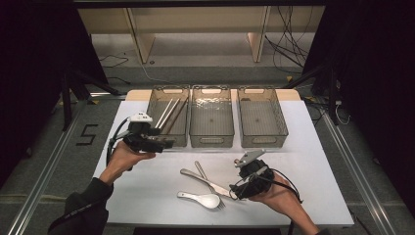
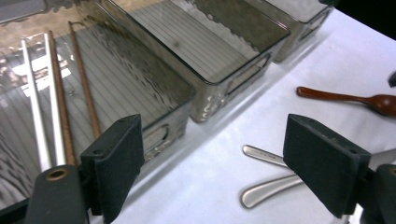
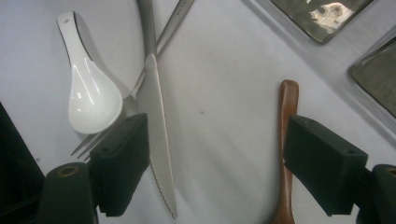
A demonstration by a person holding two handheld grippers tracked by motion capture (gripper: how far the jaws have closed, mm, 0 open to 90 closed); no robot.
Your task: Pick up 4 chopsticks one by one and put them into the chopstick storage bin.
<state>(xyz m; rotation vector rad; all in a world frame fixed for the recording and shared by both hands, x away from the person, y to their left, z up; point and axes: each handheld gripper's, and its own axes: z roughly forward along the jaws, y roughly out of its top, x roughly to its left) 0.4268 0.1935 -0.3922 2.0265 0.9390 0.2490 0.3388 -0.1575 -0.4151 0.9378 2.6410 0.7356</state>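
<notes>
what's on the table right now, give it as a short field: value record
bins: three clear bins in a row
left bin: four chopsticks
middle and right bins: empty
loose on table: white spoon, knife, fork, brown wooden spoon
left gripper: jaws open, by left bin
right gripper: jaws open, over the knife and brown spoon

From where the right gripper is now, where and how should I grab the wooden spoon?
Grip the wooden spoon at mid-handle, coming straight down with the right gripper shifted toward it, jaws across the handle's width. It lies flat on the white table, apart from the knife, so both of its sides are free.
</notes>
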